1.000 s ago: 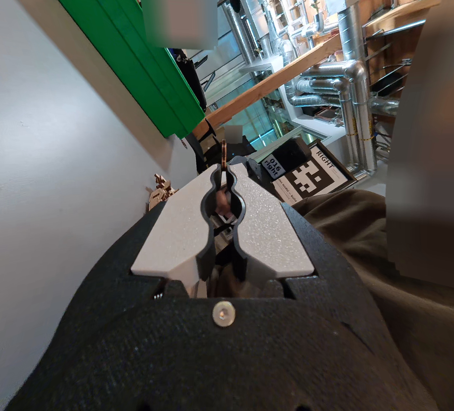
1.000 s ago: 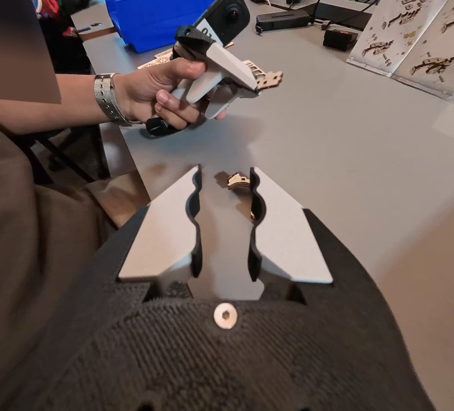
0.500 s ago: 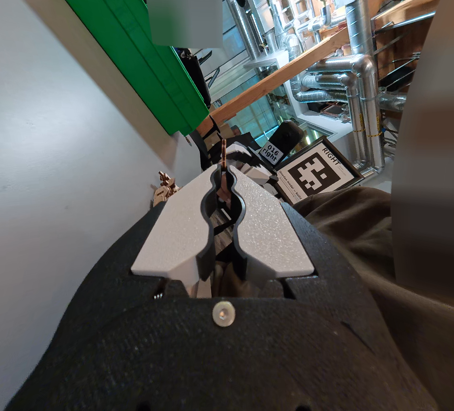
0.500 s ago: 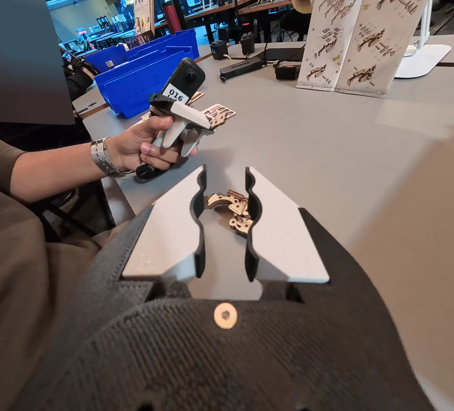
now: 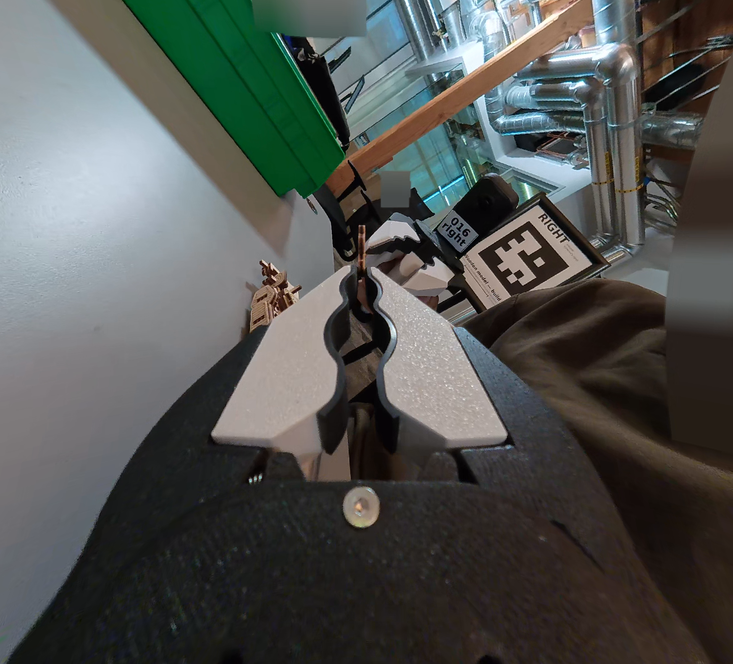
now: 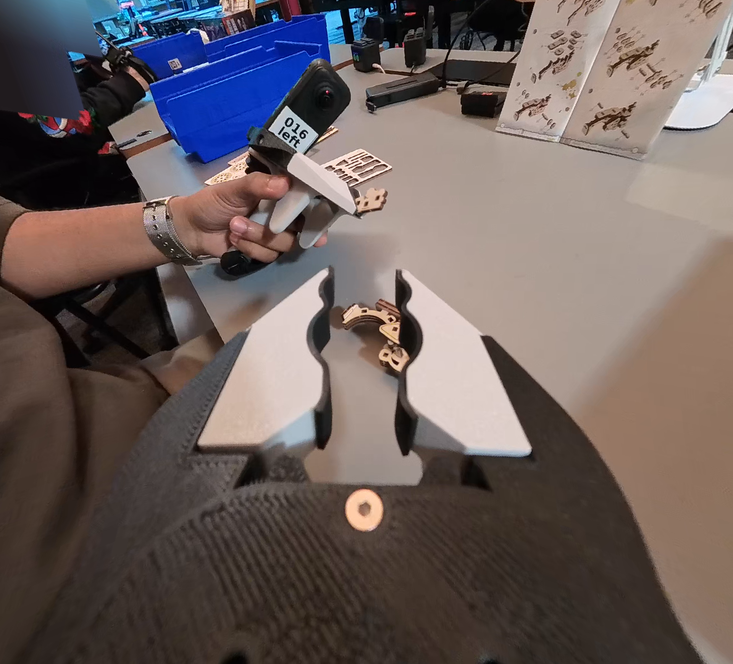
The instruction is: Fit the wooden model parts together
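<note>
My left gripper (image 5: 360, 271) is shut on a thin flat wooden piece (image 5: 361, 246), seen edge-on past the fingertips. In the right wrist view the same gripper (image 6: 357, 209) is held above the grey table (image 6: 515, 228) with the notched wooden piece (image 6: 371, 199) sticking out sideways. My right gripper (image 6: 364, 280) is open and empty, low over the table. A small cluster of wooden model parts (image 6: 377, 327) lies on the table between its fingers. That cluster also shows in the left wrist view (image 5: 271, 298), as does the right gripper (image 5: 400, 260).
A flat wooden sheet with cut-outs (image 6: 357, 169) lies behind the left gripper. Blue bins (image 6: 238, 90) stand at the back left, and black devices with cables (image 6: 400, 90) farther back. Instruction sheets (image 6: 611, 46) stand at the right. A green bin (image 5: 222, 62) shows in the left wrist view.
My right gripper has moved forward over the cluster of parts, which now lies between its open fingers. The left gripper has kept hold of its piece and shifted slightly.
</note>
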